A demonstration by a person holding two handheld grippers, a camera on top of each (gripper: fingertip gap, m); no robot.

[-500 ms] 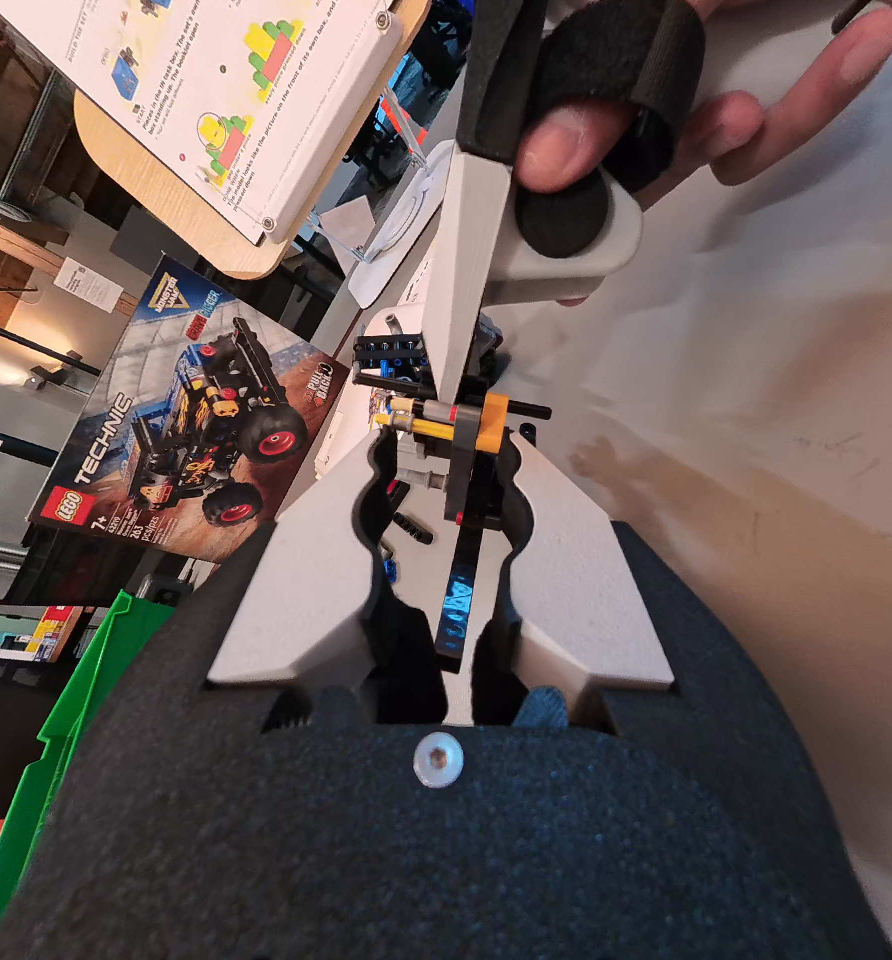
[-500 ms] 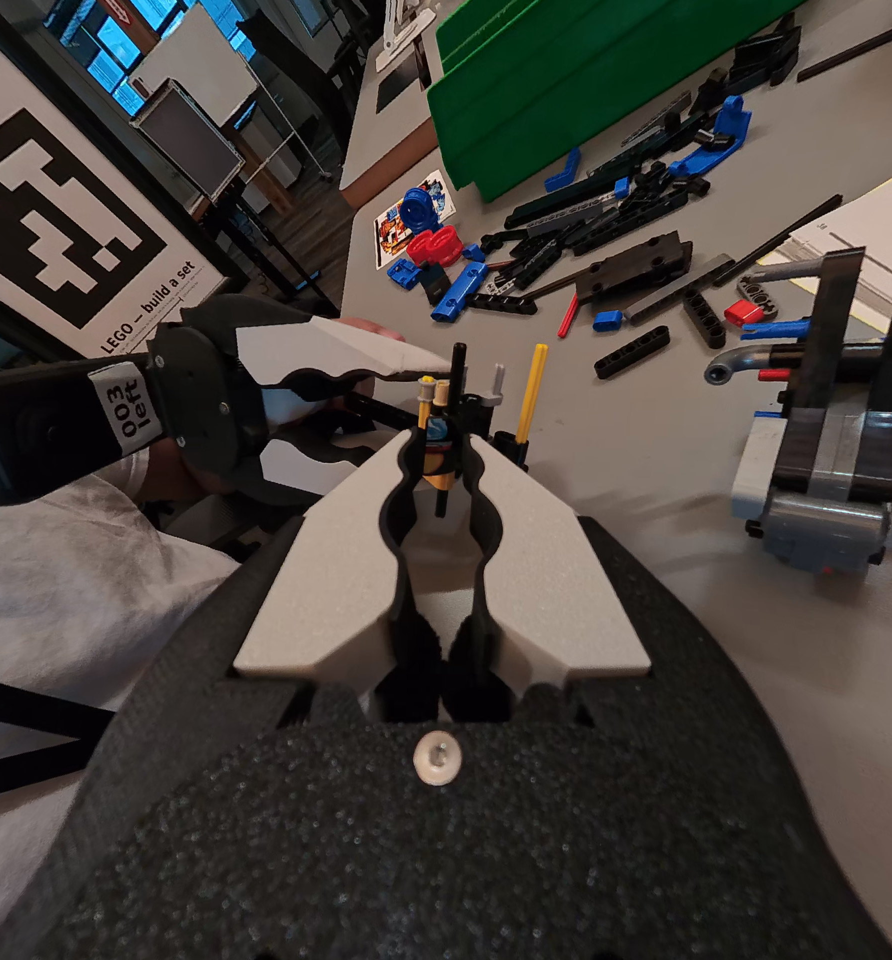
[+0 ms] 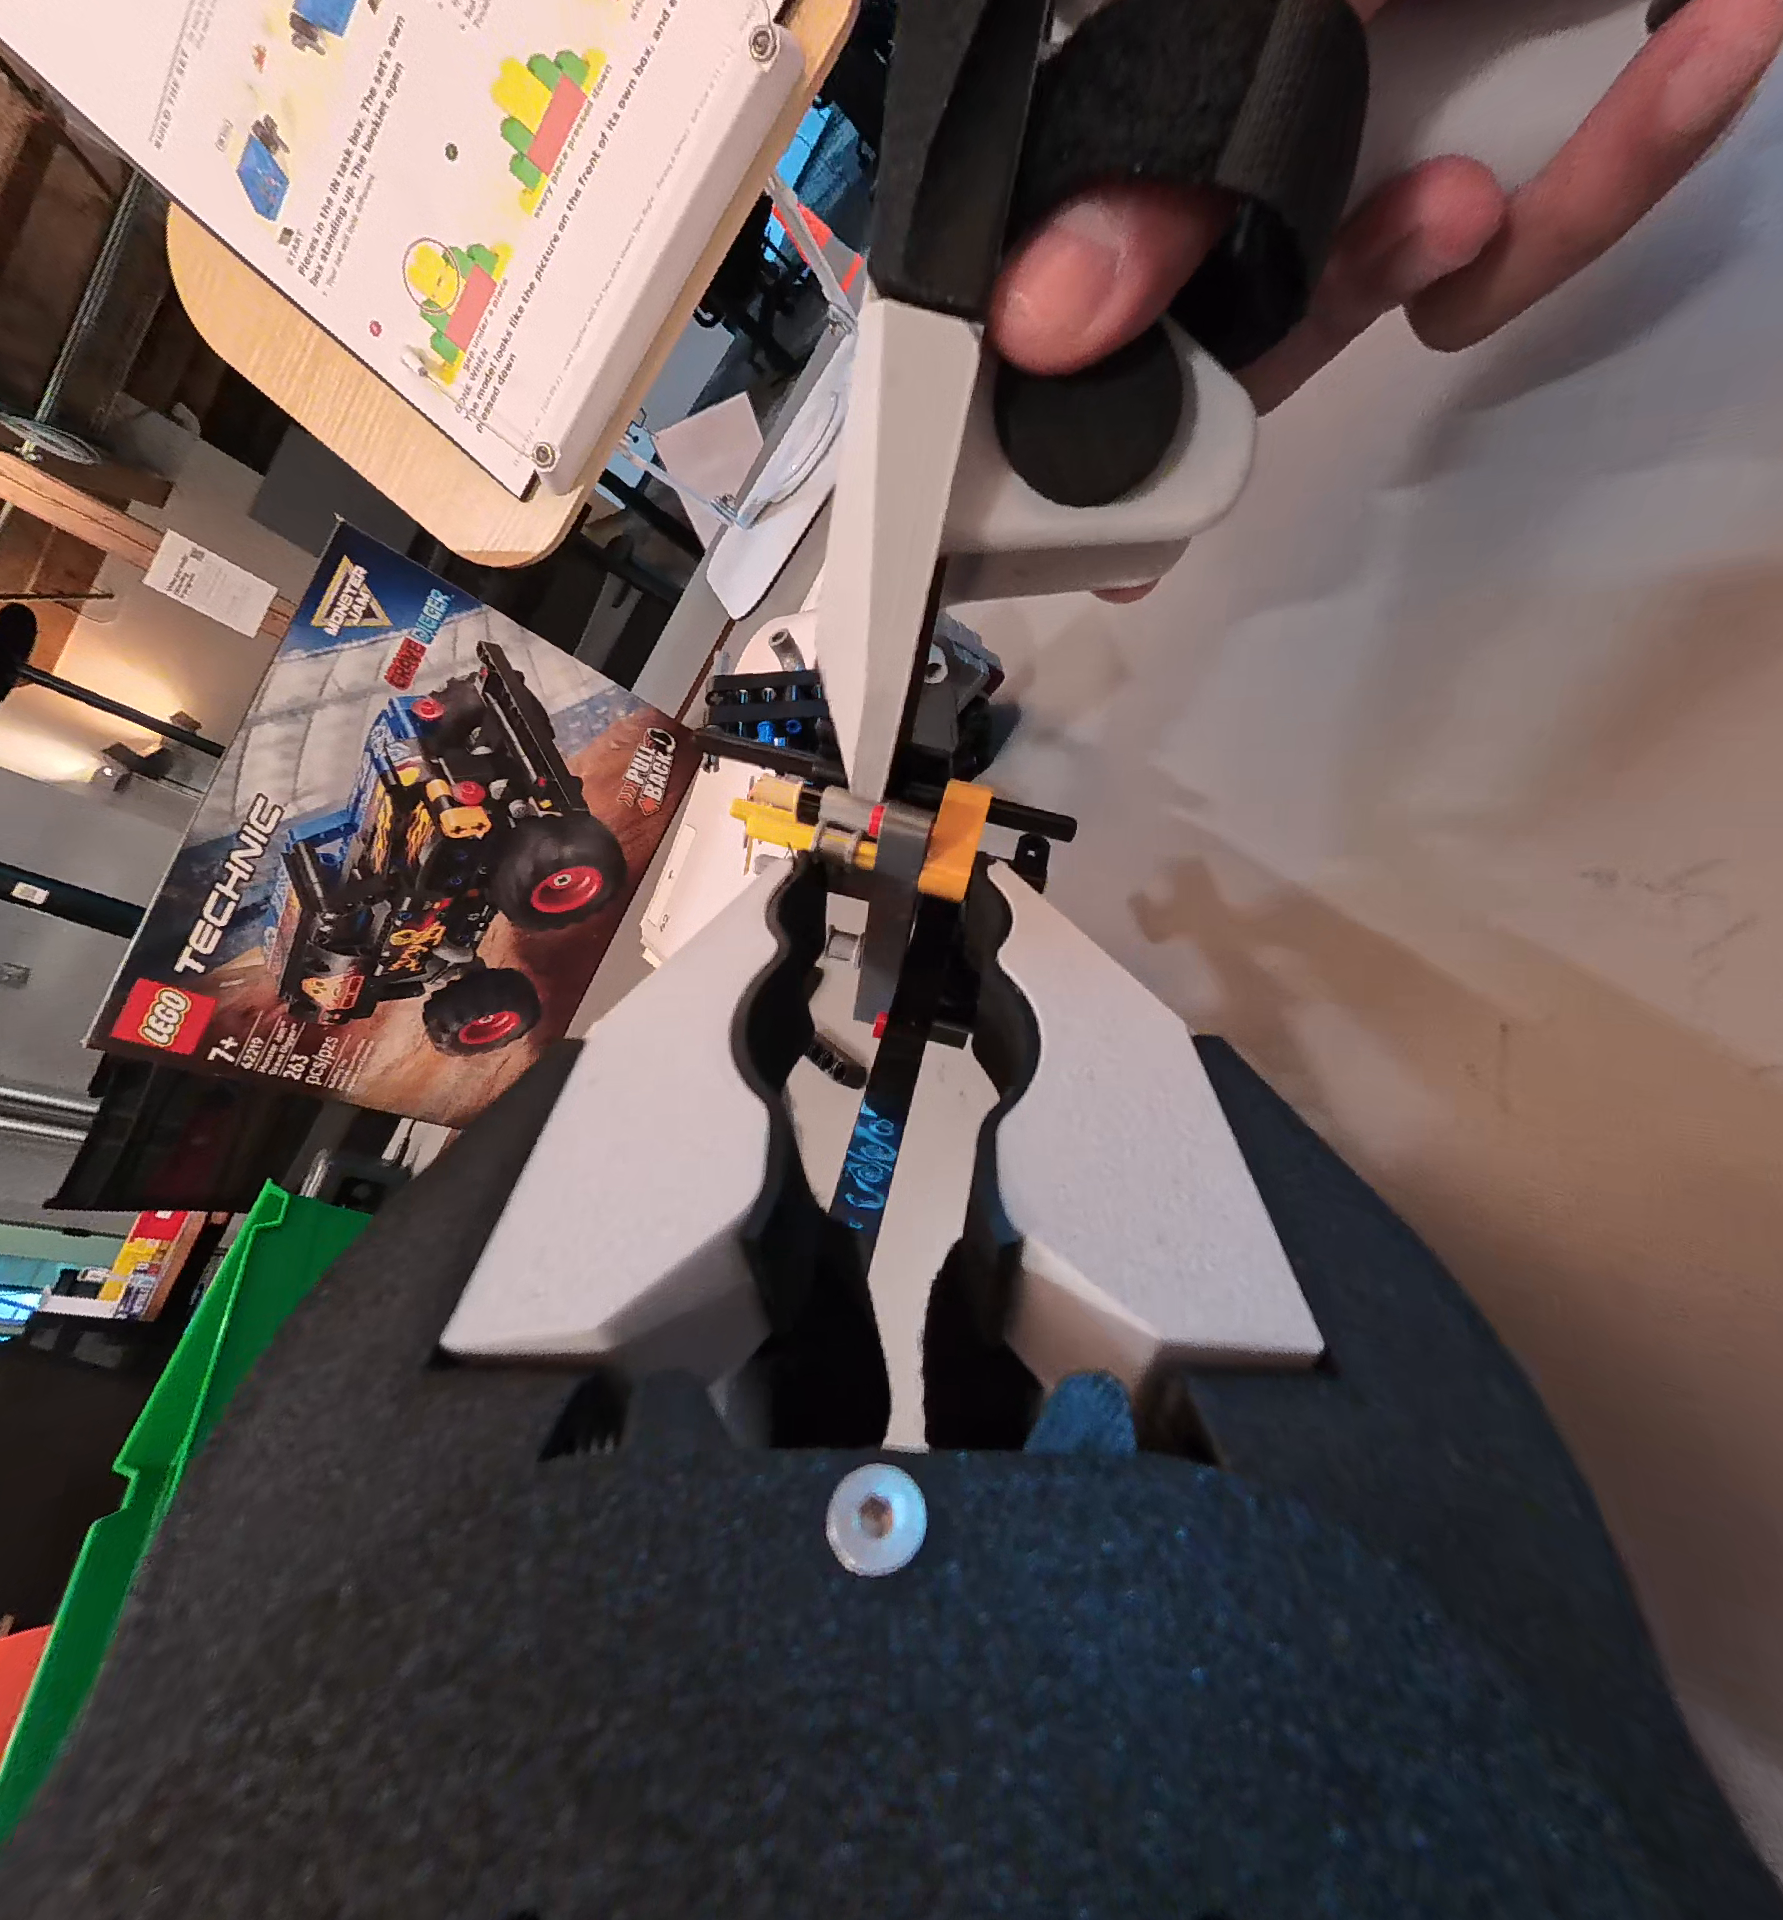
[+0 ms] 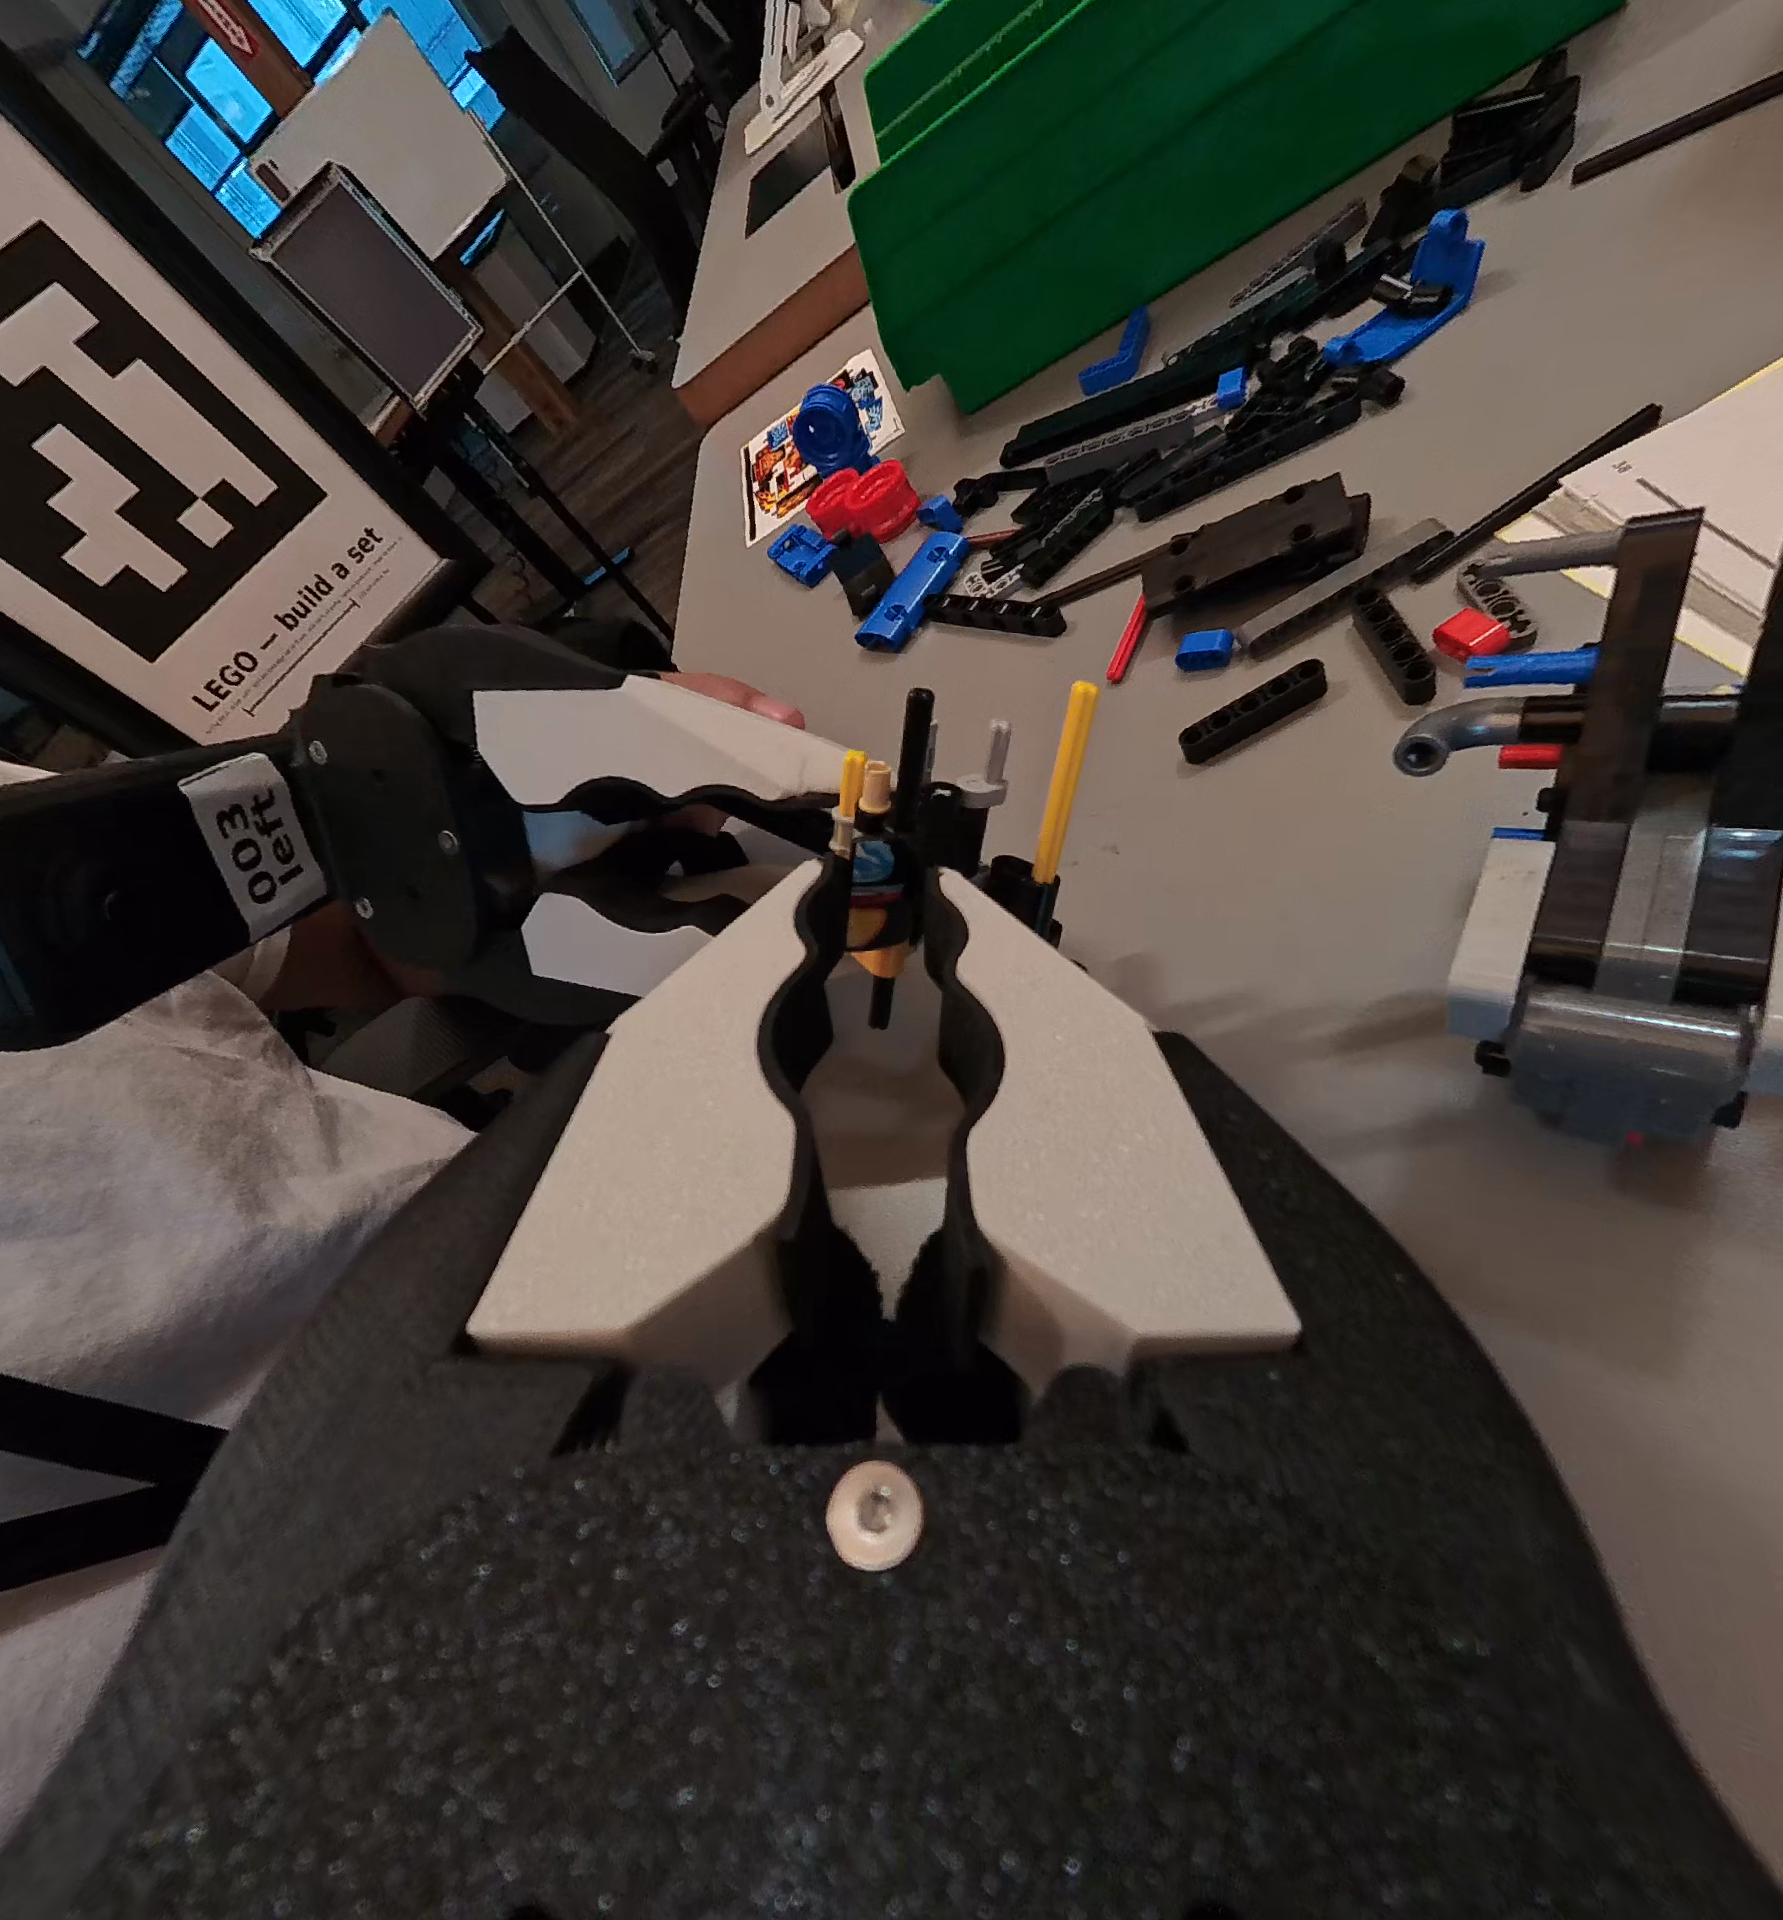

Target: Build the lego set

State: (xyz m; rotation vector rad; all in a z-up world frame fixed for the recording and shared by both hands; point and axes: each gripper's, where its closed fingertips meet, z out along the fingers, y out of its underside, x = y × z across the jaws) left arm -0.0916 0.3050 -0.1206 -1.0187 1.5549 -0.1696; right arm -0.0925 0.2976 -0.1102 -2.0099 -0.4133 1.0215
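A small Technic sub-assembly [image 3: 902,842] is held between both grippers: a black beam with a blue flame sticker [image 3: 882,1132], a yellow axle, a grey connector, an orange connector and a black axle. My left gripper [image 3: 897,888] is shut on it, with the beam running back between its fingers. My right gripper [image 4: 879,878] is shut on the orange end of the sub-assembly [image 4: 882,925]. In the left wrist view it comes down from above [image 3: 871,769], held by a hand. The left gripper [image 4: 793,810] reaches in from the left in the right wrist view.
Loose black, blue and red parts [image 4: 1178,499] lie on the grey table beside a green bin [image 4: 1126,187]. A partly built chassis [image 4: 1645,831] stands at the right. The set's box [image 3: 378,852] and an instruction board [image 3: 451,208] stand behind. A yellow axle [image 4: 1063,790] sticks up close by. Only a small space, under 4 cm, lies between the two pairs of fingers.
Almost nothing. Both grippers stay closed on the sub-assembly, which has shifted only very slightly.
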